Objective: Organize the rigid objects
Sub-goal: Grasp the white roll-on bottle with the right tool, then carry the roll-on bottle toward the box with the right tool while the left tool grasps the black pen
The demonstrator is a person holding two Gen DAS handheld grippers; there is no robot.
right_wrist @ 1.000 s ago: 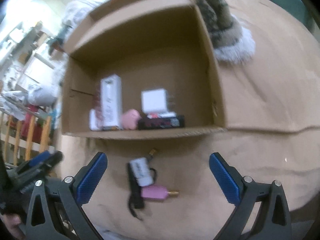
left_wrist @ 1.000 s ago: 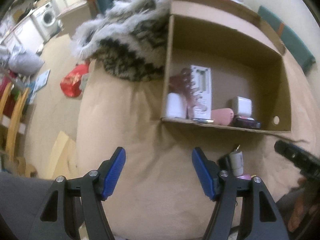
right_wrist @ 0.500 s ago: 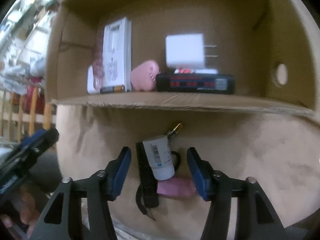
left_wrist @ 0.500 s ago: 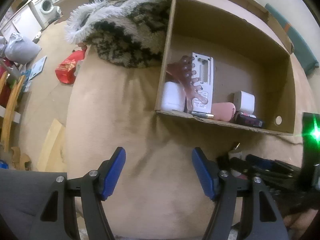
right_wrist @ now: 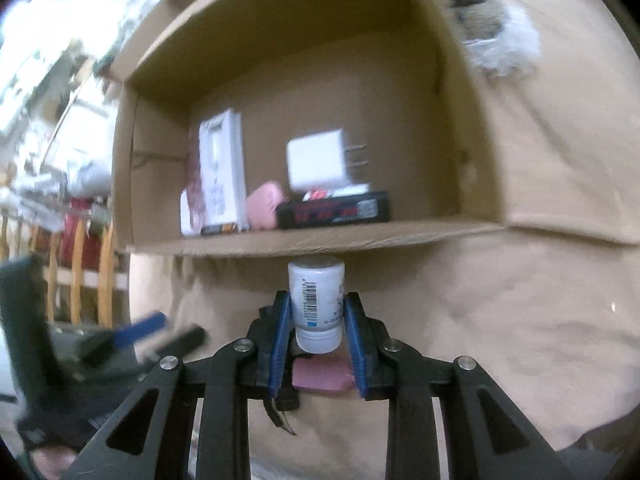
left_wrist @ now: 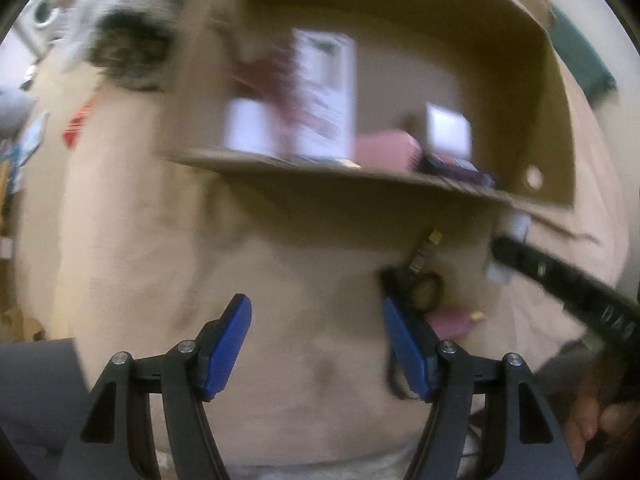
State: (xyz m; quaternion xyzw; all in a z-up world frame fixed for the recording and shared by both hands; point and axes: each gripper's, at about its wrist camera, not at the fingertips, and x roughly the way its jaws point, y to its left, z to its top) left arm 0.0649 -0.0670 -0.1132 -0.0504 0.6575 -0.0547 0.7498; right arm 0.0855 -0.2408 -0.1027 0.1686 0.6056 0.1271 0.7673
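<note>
My right gripper (right_wrist: 316, 312) is shut on a small white bottle (right_wrist: 317, 304) with a barcode label, held just below the front lip of the cardboard box (right_wrist: 472, 152). The box lies on its side on a tan cushion and holds a white packet (right_wrist: 222, 168), a pink object (right_wrist: 264, 204), a white plug adapter (right_wrist: 318, 158) and a black box (right_wrist: 334, 212). A pink item (right_wrist: 320, 376) and a black strap lie on the cushion under the gripper. My left gripper (left_wrist: 316, 344) is open and empty over the cushion, left of the pink item (left_wrist: 450, 316).
A furry grey-and-white blanket (left_wrist: 120, 40) lies behind the box on the left. A red bag (left_wrist: 80, 128) lies on the floor at far left. The right gripper's arm (left_wrist: 560, 280) crosses the left wrist view at right.
My right gripper closed on the white bottle and lifted it off the cushion toward the box opening. The left gripper moved closer to the box and stayed open.
</note>
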